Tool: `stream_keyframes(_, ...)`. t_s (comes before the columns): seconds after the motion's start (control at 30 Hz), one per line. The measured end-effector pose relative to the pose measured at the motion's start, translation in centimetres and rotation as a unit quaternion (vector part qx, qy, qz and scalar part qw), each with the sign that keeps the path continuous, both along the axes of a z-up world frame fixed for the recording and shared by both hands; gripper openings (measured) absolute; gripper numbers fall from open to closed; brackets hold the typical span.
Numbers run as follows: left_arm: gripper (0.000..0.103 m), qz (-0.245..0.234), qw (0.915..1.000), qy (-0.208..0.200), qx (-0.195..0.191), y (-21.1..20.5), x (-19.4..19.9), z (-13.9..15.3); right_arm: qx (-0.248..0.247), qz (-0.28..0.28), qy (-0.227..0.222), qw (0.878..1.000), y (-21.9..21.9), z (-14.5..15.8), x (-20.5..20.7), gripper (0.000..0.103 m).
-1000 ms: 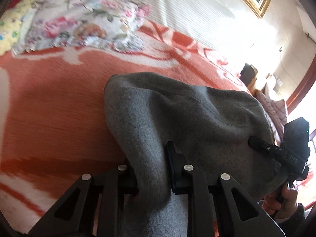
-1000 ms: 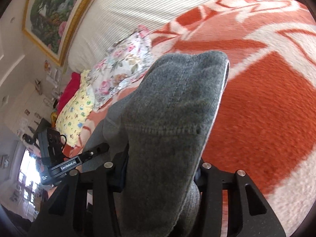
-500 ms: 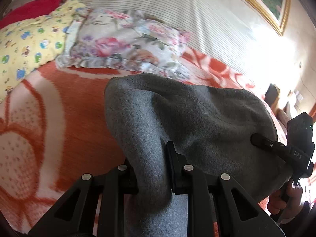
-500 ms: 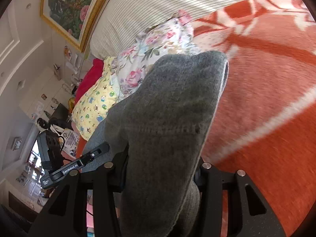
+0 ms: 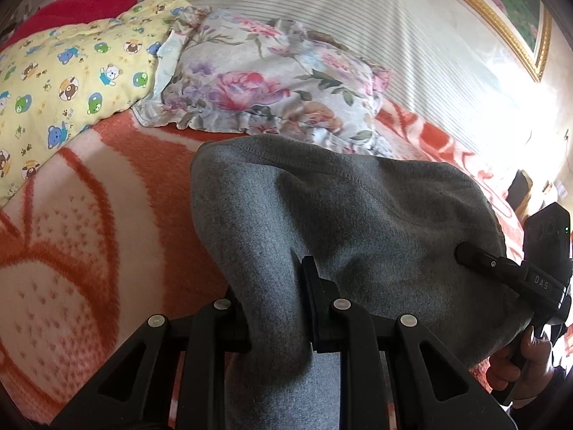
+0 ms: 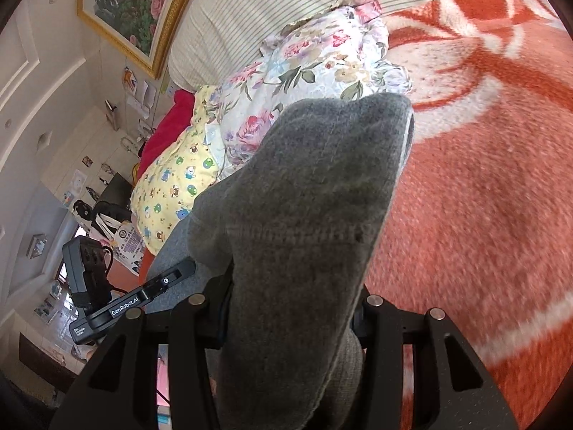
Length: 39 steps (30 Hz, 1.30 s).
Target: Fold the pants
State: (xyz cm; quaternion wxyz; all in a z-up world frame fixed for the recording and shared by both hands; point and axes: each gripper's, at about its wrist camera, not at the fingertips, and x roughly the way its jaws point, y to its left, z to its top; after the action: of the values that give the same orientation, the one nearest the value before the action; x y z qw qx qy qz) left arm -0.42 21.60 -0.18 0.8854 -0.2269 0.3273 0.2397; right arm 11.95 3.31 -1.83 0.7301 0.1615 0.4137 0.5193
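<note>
place: home bedroom | showing: orange blanket (image 5: 107, 251) covering bed, floral pillow (image 5: 265, 86) lying, framed painting (image 6: 125, 7) hanging on wall

I've got the pants (image 5: 358, 236) up off the bed: grey sweat-knit fabric, bunched and draped, stitched hem visible along the top edge. One thick fold stands up toward the pillows, the rest hangs slack below. Hem seam also shows from the right wrist.

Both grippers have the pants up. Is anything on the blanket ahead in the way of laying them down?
Nothing visible. The orange blanket ahead of the gray pants lies bare; the floral pillow and yellow pillow sit farther back by the headboard.
</note>
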Motion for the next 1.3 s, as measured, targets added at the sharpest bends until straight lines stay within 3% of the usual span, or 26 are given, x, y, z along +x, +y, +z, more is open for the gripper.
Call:
stream_keyframes(0.13,0.022,0.006,0.9999,0.003,-0.014,1.6,0.1,-1.3,-0.025,0.005,-0.006,1.0,1.7,-0.6,1.2,0.052)
stream_keyframes(0.23,0.032,0.002,0.9997,-0.004,-0.025,2.0,-0.3,-2.0,-0.073,-0.008,0.0,0.997,2.2,-1.7,2.0,0.066)
stream_keyframes(0.3,0.038,0.002,0.9996,-0.006,-0.026,2.2,-0.6,-2.4,-0.078,-0.011,-0.002,0.997,1.9,-2.1,2.3,0.075)
stream_keyframes(0.43,0.05,0.004,0.999,-0.016,-0.04,2.8,-1.5,-3.2,-0.083,-0.015,-0.016,0.996,0.9,-2.3,2.6,0.078)
stream_keyframes(0.6,0.05,0.005,0.9971,-0.026,-0.071,3.6,-1.7,-4.2,-0.104,-0.015,-0.034,0.994,1.4,-3.4,2.9,0.083)
stream_keyframes(0.8,0.048,0.007,0.9986,-0.018,-0.05,2.5,-2.7,-2.4,-0.108,-0.022,-0.038,0.993,0.9,-1.7,2.3,0.083)
stream_keyframes(1.13,0.075,-0.008,0.9997,-0.024,-0.003,-2.4,-5.2,0.6,-0.135,-0.014,-0.125,0.983,-1.2,2.7,-1.8,0.084)
stream_keyframes(1.3,0.076,-0.026,0.9994,-0.02,0.005,-4.8,-5.4,1.0,-0.158,-0.021,-0.144,0.977,-2.7,3.1,-3.3,0.084)
